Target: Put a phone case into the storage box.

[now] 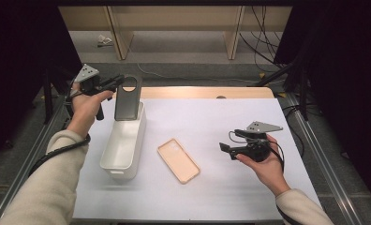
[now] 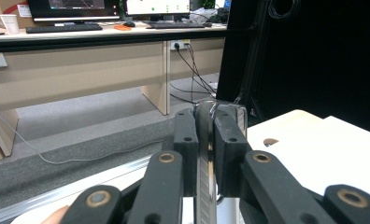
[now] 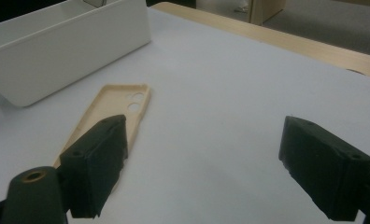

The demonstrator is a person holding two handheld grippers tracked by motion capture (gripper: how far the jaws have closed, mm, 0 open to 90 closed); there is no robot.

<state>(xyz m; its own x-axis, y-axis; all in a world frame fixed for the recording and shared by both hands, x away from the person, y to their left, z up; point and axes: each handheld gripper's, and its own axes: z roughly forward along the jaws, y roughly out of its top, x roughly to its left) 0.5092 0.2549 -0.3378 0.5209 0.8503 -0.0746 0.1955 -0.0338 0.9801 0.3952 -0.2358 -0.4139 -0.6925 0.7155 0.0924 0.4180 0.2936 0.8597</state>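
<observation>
A dark grey phone case (image 1: 126,99) stands upright over the far end of the white bin (image 1: 112,159). My left gripper (image 1: 119,80) is shut on its top edge near the round camera hole. Seen from the left gripper view, the case (image 2: 205,154) runs edge-on between the two pads, which press it from both sides. A beige phone case (image 1: 178,160) lies flat on the white sheet, open side up. My right gripper (image 1: 226,150) hovers to its right, jaws wide apart and nothing between them. Its left pad (image 3: 99,158) overlaps the beige case (image 3: 122,105) in the right gripper view.
The white sheet covers a wooden table (image 1: 202,92) with metal rails along both sides. Black curtains stand left and right. Beyond the far edge are bench legs (image 1: 120,40) and cables on the floor. The bin's wall (image 3: 66,51) stands at the upper left in the right gripper view.
</observation>
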